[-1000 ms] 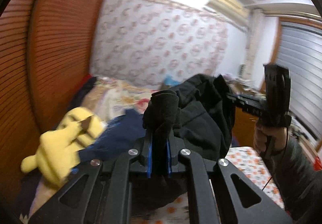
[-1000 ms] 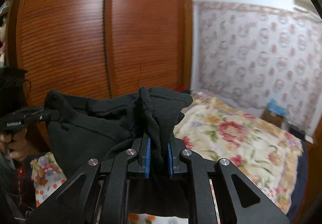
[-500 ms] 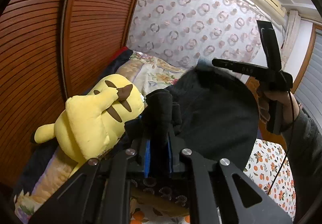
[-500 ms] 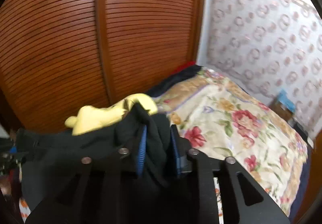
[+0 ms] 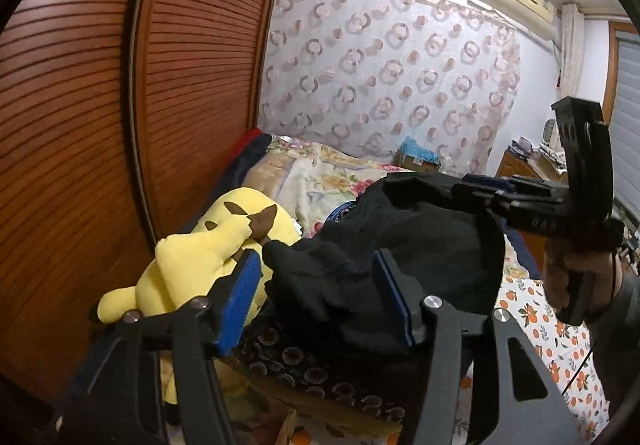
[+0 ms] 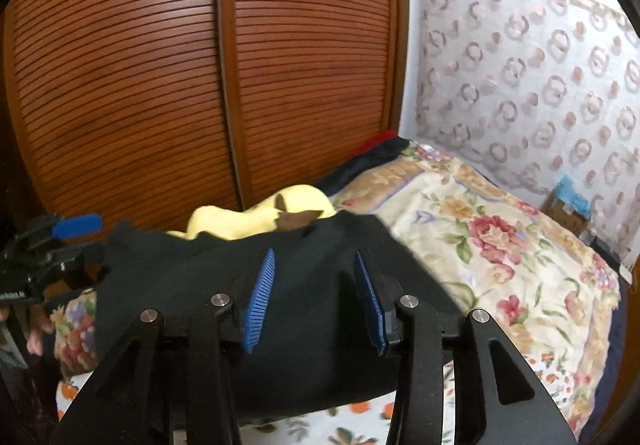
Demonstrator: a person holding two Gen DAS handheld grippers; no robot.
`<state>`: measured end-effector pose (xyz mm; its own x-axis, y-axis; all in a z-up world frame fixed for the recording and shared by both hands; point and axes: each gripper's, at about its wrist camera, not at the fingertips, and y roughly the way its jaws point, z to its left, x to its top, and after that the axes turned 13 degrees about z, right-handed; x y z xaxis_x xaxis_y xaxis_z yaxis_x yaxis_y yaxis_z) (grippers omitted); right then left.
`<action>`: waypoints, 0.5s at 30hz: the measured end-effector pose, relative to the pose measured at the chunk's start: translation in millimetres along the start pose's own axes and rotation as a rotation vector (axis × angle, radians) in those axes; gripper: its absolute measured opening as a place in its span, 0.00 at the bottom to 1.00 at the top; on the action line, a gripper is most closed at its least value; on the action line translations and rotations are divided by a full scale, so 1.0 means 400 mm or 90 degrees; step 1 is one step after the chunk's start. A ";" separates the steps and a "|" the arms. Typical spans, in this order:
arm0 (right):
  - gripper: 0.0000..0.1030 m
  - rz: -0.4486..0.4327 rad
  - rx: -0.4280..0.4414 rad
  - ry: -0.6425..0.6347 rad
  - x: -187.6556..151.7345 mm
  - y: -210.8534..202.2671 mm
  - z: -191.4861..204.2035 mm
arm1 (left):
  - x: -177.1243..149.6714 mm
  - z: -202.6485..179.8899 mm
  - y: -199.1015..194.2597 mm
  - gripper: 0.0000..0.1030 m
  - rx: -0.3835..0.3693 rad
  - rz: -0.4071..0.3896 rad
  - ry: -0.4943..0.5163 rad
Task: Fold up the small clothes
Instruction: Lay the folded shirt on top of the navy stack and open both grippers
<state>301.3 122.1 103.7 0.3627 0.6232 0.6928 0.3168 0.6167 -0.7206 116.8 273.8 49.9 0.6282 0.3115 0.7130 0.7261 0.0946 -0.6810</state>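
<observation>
black garment (image 5: pixel 420 245) loose between the opening blue pads of both hand-held grippers, left (image 5: pixel 316 297) and right (image 6: pixel 316 297), over the bed (image 6: pixel 500 245)

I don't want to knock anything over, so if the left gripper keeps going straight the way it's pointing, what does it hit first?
Most likely the black garment, already bunched between the left gripper's opening jaws, whose pads no longer press on it. The yellow plush toy lies just left of that line; depth is hard to judge.

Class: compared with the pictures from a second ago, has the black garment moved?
Yes. The black garment has dropped below the wooden wardrobe doors onto the bed, with both tools opening.
</observation>
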 end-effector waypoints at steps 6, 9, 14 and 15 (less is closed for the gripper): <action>0.41 -0.005 0.005 0.009 -0.036 0.075 0.023 | -0.002 -0.022 -0.013 0.56 0.002 0.006 0.018; 0.41 0.003 -0.001 0.018 -0.059 0.139 0.010 | -0.006 -0.034 -0.023 0.56 0.004 0.008 0.021; 0.41 0.004 0.005 0.039 -0.064 0.143 -0.008 | -0.015 -0.062 -0.042 0.56 0.011 0.010 0.040; 0.41 0.005 0.001 0.045 -0.063 0.135 -0.007 | -0.018 -0.071 -0.047 0.56 0.013 0.011 0.046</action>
<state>311.7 138.3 47.3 0.4260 0.5927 0.6835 0.3122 0.6128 -0.7260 106.6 243.0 62.1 0.6591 0.2443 0.7112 0.7100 0.1096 -0.6956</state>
